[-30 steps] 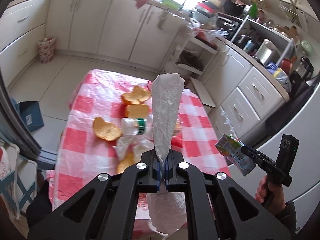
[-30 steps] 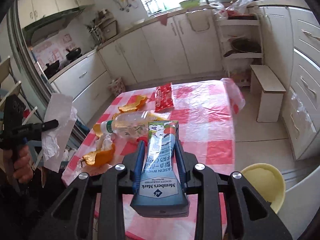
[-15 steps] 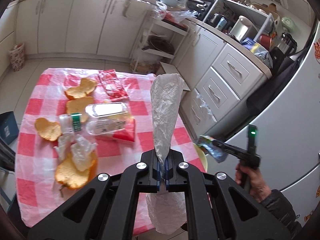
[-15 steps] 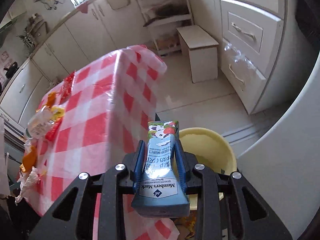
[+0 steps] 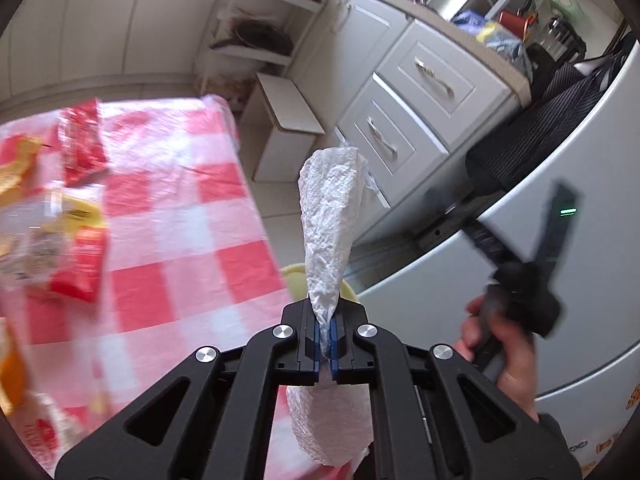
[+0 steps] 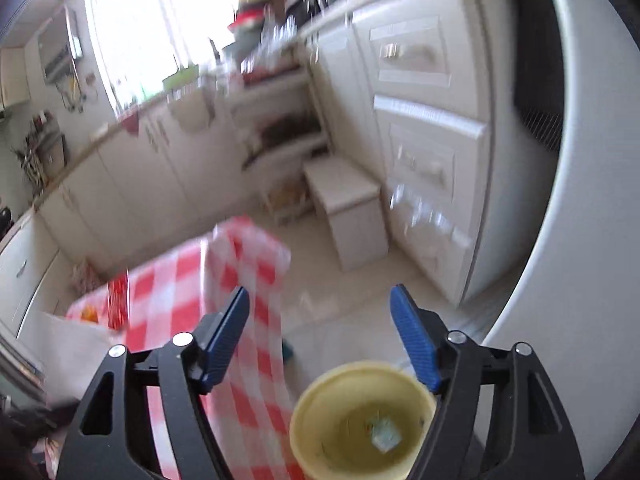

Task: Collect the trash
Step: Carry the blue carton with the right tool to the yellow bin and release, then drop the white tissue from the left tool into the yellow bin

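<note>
My left gripper (image 5: 326,340) is shut on a crumpled white paper towel (image 5: 330,224) that stands up from the jaws, held beside the right edge of the red-checked table (image 5: 180,216). A yellow bin (image 6: 362,420) stands on the floor by the table; its rim peeks out behind the towel in the left wrist view (image 5: 294,276). My right gripper (image 6: 320,320) is open and empty above the bin. The milk carton (image 6: 386,436) lies at the bin's bottom. Orange peels (image 5: 16,176), a plastic bottle (image 5: 44,236) and a red wrapper (image 5: 78,144) lie on the table.
White drawers (image 5: 404,108) and a small white step stool (image 5: 288,128) stand beyond the table. A white fridge (image 5: 500,280) is on the right. The hand holding the right gripper (image 5: 520,280) shows in the left wrist view.
My right gripper opened and let go of the milk carton, which dropped into the yellow bin. My left gripper swung right, toward the table edge and the bin, with the towel.
</note>
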Available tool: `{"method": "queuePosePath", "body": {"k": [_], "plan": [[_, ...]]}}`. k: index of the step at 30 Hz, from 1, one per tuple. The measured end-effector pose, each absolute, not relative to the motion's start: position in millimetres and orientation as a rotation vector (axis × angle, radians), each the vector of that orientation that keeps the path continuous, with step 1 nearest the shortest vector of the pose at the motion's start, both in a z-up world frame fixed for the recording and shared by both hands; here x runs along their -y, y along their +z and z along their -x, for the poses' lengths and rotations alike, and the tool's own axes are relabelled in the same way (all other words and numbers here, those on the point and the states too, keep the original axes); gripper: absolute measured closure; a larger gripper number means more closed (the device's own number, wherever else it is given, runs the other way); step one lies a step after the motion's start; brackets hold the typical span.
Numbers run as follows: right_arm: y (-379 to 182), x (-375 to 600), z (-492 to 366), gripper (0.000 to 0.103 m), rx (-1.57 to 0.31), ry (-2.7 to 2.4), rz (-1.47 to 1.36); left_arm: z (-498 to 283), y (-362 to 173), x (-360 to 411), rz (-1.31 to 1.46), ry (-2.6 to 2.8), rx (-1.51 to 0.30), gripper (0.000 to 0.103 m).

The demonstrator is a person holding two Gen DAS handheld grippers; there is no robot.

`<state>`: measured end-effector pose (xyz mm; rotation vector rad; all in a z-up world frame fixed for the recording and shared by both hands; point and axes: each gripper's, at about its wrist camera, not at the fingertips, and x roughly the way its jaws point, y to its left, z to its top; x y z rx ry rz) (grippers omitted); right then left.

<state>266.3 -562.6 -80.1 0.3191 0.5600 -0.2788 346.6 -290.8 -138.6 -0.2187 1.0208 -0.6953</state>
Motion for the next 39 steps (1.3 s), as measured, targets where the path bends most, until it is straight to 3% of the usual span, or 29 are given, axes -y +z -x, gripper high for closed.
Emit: {"method": "queuePosePath", "body": {"k": [3,8,11,13,19,27,32,39], "plan": [[-59.9,562.3,-251.7,0.025,-0.442,-0.315,-0.274,-359.7,-165.1,336.4,0.194,-0.699,-1.071,0.099],[-51.7,567.5,-246.9,0.025,-0.396,-0.337,-0.249,-378.9,-208.1,397.2,0.155,-0.696,-1.167,0.099],[-52.4,570.5,-250.6,0.025,-0.401,-0.332,-0.271,-382.3,-220.9,415.6,0.132,-0.689,-1.202,0.078],[-50.2,570.8,-251.3,0.025,-0.395,-0.329,-0.276,-381.7,-224.1,418.9,0.127,-0.683,-1.205,0.059],[-47.3,559.2,-252.0,0.025,-0.394,-0.292,-0.267,-373.3,-199.2,394.3,0.126,-0.669,-1.15,0.053],[-45.0,528.7,-264.3,0.024,-0.405,-0.193,-0.239,-328.6,-148.6,278.7,0.154,-0.555,-1.014,0.046],[-50.4,486.0,-272.3,0.024,-0.465,-0.051,-0.177,-291.1,-129.0,159.7,0.152,-0.361,-0.935,0.045],[-67.2,405.0,-283.6,0.024,-0.601,0.249,-0.141,-263.5,-151.2,-7.4,0.229,-0.011,-0.967,0.043]]}}
